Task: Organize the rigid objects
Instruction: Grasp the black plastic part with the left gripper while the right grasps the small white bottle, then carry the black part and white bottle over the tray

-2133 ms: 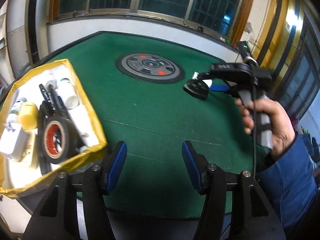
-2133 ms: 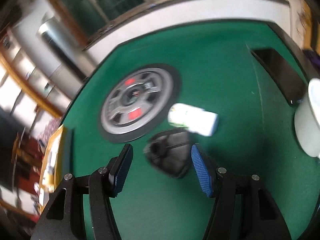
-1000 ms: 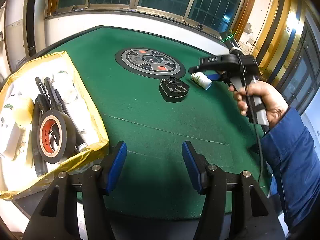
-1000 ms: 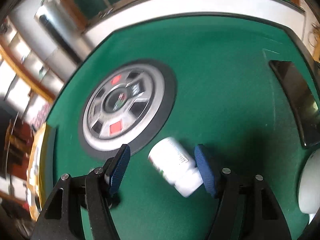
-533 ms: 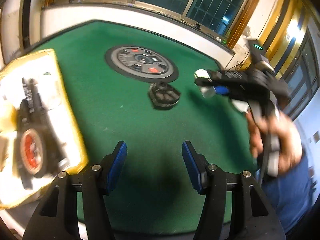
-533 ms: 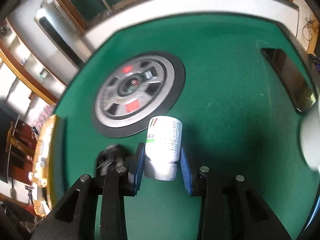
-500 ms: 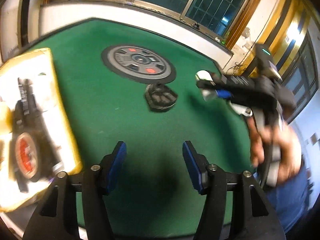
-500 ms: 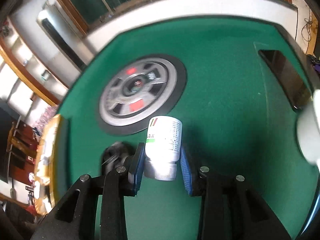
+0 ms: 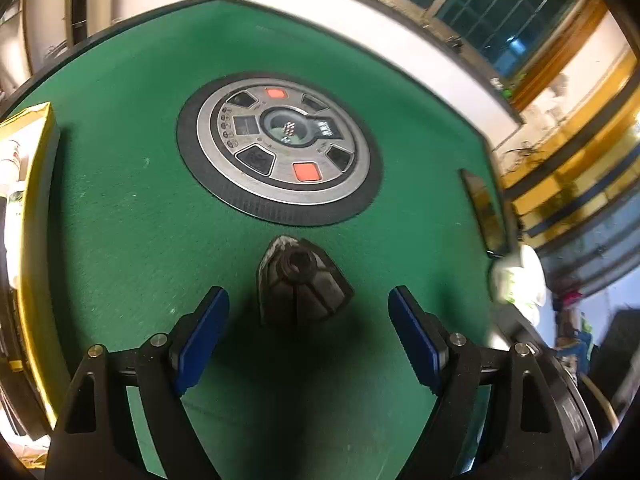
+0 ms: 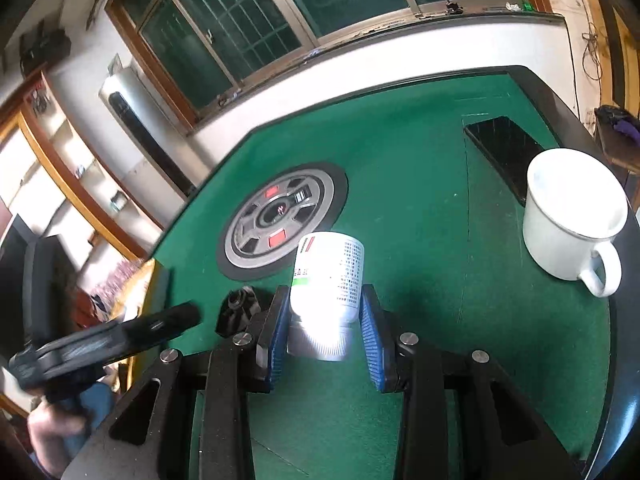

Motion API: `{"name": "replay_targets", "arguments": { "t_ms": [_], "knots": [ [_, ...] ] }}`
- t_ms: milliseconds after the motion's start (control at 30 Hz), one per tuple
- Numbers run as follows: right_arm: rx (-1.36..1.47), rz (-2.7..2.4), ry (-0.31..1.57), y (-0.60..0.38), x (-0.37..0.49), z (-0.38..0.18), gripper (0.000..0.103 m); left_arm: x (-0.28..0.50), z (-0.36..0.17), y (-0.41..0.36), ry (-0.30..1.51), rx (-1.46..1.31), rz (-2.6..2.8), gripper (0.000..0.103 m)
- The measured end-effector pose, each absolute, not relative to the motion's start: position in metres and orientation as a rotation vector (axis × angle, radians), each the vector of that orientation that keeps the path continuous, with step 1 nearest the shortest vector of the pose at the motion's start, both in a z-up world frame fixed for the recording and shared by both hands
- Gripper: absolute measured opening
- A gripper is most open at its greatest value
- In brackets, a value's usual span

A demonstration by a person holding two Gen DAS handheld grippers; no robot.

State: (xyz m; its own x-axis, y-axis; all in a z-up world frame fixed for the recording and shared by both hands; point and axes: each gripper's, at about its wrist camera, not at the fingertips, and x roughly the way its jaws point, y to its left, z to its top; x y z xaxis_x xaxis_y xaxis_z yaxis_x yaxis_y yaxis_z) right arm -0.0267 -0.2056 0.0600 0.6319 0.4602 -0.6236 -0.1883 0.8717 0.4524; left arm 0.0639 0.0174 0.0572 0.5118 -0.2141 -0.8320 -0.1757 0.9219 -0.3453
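The right gripper is clamped on a white pill bottle, cap end between the blue pads, lifted above the green table. The left gripper has just been opening; its jaws stand wide, nothing pressed between them, pointing at a black wedge-shaped part lying on the felt just on the near side of the round centre console. Right of the console stand a white mug and, beyond it, a dark phone. A yellow-edged tray lies well left of the console.
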Motion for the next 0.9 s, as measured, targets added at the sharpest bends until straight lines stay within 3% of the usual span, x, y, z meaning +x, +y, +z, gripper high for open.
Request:
{"name": "replay_targets", "arguments": {
  "t_ms": [333,367,400,433,900],
  "knots": [
    [0.390,0.413,0.794,-0.205,-0.032,0.063,0.030,0.083,0.022,-0.020,1.101,-0.216,0.026,0.082],
    [0.392,0.411,0.790,-0.205,-0.032,0.063,0.030,0.081,0.022,-0.021,1.093,-0.197,0.024,0.079],
    [0.388,0.409,0.784,-0.205,-0.032,0.065,0.030,0.078,0.022,-0.020,1.076,-0.191,0.027,0.067],
    [0.382,0.409,0.783,-0.205,-0.032,0.065,0.030,0.074,0.023,-0.017,1.058,-0.180,0.029,0.065],
    [0.320,0.442,0.808,-0.178,-0.041,0.054,0.030,-0.014,0.032,0.019,0.935,-0.300,-0.105,0.065]
  ]
}}
